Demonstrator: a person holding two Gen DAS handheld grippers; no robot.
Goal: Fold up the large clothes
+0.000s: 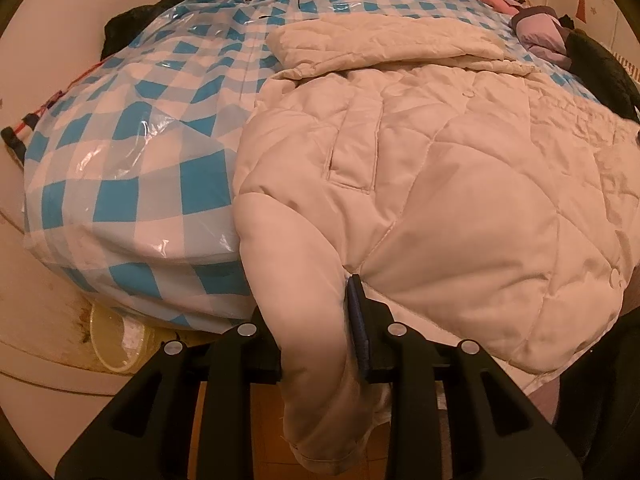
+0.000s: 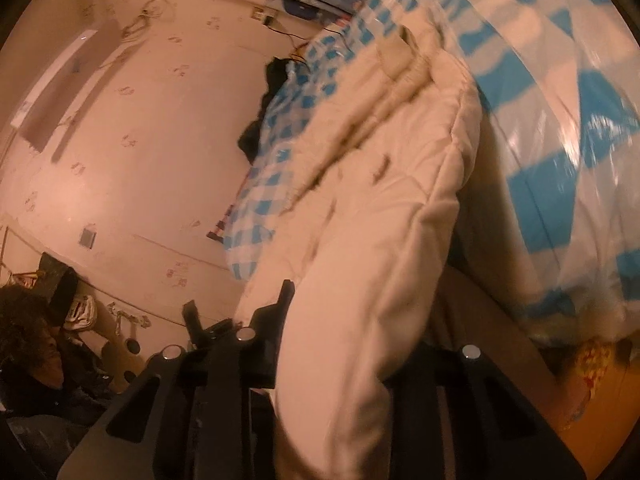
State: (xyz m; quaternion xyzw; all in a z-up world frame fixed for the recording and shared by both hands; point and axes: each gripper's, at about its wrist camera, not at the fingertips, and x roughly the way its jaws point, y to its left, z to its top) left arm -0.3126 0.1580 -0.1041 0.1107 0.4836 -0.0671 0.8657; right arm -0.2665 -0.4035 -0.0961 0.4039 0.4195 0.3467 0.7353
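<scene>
A large cream quilted jacket (image 1: 440,168) lies spread on a bed with a blue-and-white checked cover (image 1: 132,152). Its hem hangs over the near edge of the bed. My left gripper (image 1: 316,340) is shut on the jacket's near hem, with cloth bunched between the fingers and hanging below them. In the right wrist view the jacket (image 2: 360,240) fills the middle, lifted and tilted. My right gripper (image 2: 340,340) is shut on a thick fold of it; the right finger is hidden by cloth.
Dark clothes (image 1: 132,20) lie at the bed's far left and a purple garment (image 1: 540,28) and dark item (image 1: 604,72) at the far right. A pale basin (image 1: 116,340) sits on the floor by the bed. A wall (image 2: 140,140) is left of the bed.
</scene>
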